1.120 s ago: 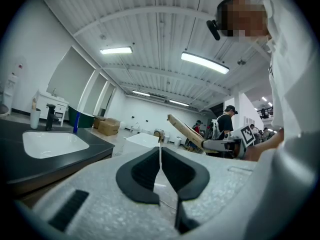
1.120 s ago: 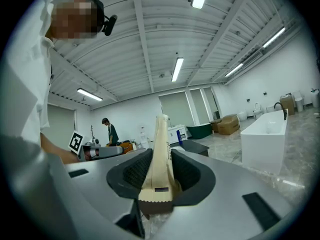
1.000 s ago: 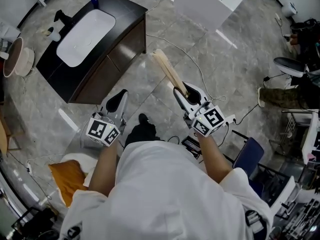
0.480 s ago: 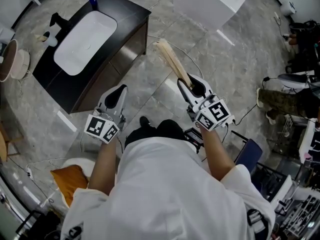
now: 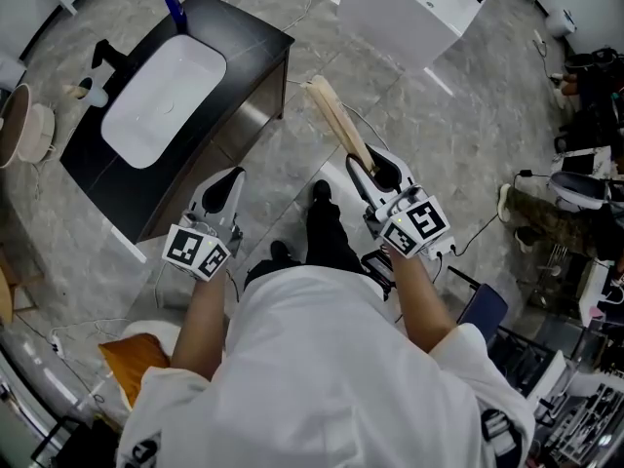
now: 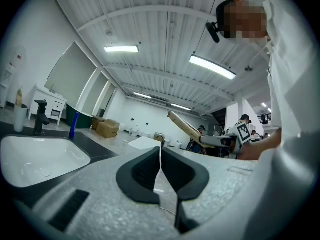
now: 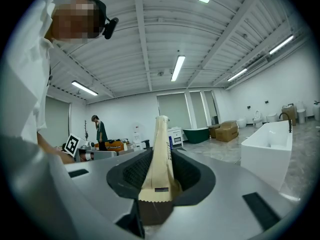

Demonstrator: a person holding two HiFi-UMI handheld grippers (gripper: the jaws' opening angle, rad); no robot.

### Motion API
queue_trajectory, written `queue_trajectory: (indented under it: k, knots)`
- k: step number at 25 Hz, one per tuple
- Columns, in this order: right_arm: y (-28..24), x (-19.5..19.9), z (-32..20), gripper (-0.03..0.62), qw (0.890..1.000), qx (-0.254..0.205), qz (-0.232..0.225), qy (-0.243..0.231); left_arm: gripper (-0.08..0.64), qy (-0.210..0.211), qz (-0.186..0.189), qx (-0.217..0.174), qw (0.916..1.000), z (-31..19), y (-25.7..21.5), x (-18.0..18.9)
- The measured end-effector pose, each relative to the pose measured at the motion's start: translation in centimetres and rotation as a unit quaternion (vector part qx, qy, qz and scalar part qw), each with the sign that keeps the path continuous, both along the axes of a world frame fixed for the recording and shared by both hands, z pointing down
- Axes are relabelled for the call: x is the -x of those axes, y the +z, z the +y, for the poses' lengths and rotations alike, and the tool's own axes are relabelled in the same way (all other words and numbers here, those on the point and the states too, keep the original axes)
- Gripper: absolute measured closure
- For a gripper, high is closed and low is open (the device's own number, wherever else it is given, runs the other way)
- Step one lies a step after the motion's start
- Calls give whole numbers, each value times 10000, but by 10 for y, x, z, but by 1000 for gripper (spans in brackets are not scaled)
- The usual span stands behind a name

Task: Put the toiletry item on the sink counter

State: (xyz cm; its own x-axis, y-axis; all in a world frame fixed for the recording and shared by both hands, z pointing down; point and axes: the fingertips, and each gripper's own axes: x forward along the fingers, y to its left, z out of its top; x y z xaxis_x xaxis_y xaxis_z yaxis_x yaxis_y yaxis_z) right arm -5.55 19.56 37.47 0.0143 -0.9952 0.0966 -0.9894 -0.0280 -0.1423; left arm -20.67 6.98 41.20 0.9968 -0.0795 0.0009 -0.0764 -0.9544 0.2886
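A long cream toiletry tube sticks up and forward out of my right gripper, whose jaws are shut on its crimped lower end. In the right gripper view the tube stands between the black pads of that gripper. My left gripper is shut with nothing in it; in the left gripper view its pads meet in a thin line. The black sink counter with its white basin lies ahead to the left, apart from both grippers.
On the counter are a blue bottle, a black faucet and a small white cup. A white bathtub stands ahead right. Cables run across the grey floor, and a blue chair is at the right.
The person has stepped forward: a leg and shoe now show between the grippers. The counter has slid a little nearer in view. Both grippers keep their grip state.
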Motion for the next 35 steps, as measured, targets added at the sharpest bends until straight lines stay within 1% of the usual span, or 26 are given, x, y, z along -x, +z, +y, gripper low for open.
queue_trajectory:
  k: [6, 12, 16, 19, 24, 30, 35]
  knots:
    - [2, -49, -27, 469, 9999, -54, -71, -118, 537, -127, -45, -90, 9999, -28, -6, -50]
    - [-2, -119, -60, 469, 9993, -123, -109, -333, 537, -348, -130, -116, 9992, -53, -11, -112]
    - [-7, -164, -77, 469, 9981, -171, -156, -562, 537, -543, -219, -266, 9979, -70, -16, -148]
    - [-4, -198, -89, 469, 9972, -145, -188, -715, 537, -701, -268, -287, 9968, -80, -27, -177]
    - [-2, -246, -115, 469, 9950, -229, -270, -934, 537, -953, -424, -313, 9941, -98, -29, -217]
    - [12, -283, -129, 469, 9916, -119, -315, -1246, 537, -1241, -441, -237, 9910, -109, -28, -248]
    - [24, -297, -147, 469, 9908, -75, -451, -1272, 537, -1405, -464, -202, 9888, -126, -26, -254]
